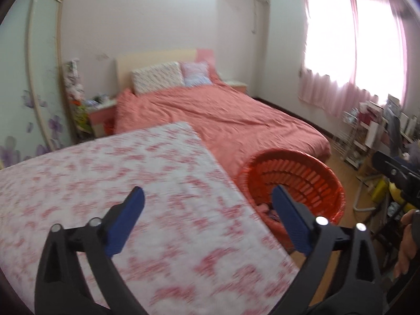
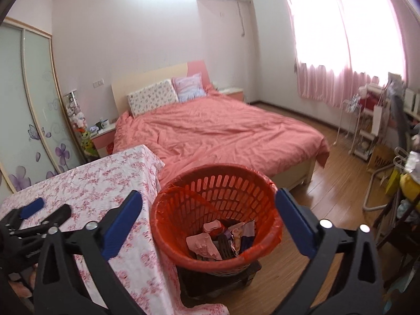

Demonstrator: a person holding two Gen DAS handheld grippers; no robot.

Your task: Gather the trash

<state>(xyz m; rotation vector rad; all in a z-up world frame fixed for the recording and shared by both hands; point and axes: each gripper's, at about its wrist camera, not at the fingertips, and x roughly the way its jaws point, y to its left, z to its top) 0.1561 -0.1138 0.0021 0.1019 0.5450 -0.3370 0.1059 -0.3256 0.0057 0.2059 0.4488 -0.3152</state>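
A red plastic basket (image 2: 218, 191) lined with a red bag stands on a low dark stool beside the table. Crumpled wrappers and pink paper scraps (image 2: 223, 239) lie at its bottom. My right gripper (image 2: 207, 204) hovers above the basket, open wide, nothing between its blue pads. My left gripper (image 1: 207, 202) is open too, held over the table's floral cloth (image 1: 118, 178), with the basket (image 1: 302, 173) just beyond its right finger. In the right wrist view the left gripper (image 2: 44, 210) shows at the left edge over the cloth (image 2: 99, 183).
A bed with a salmon duvet (image 2: 223, 131) fills the middle of the room behind the table. Sliding wardrobe doors (image 2: 31, 105) stand at left, a nightstand (image 2: 102, 139) beside the bed. Cluttered racks and chairs (image 2: 380, 136) crowd the right wall under the curtained window. Wooden floor (image 2: 328, 191) lies between.
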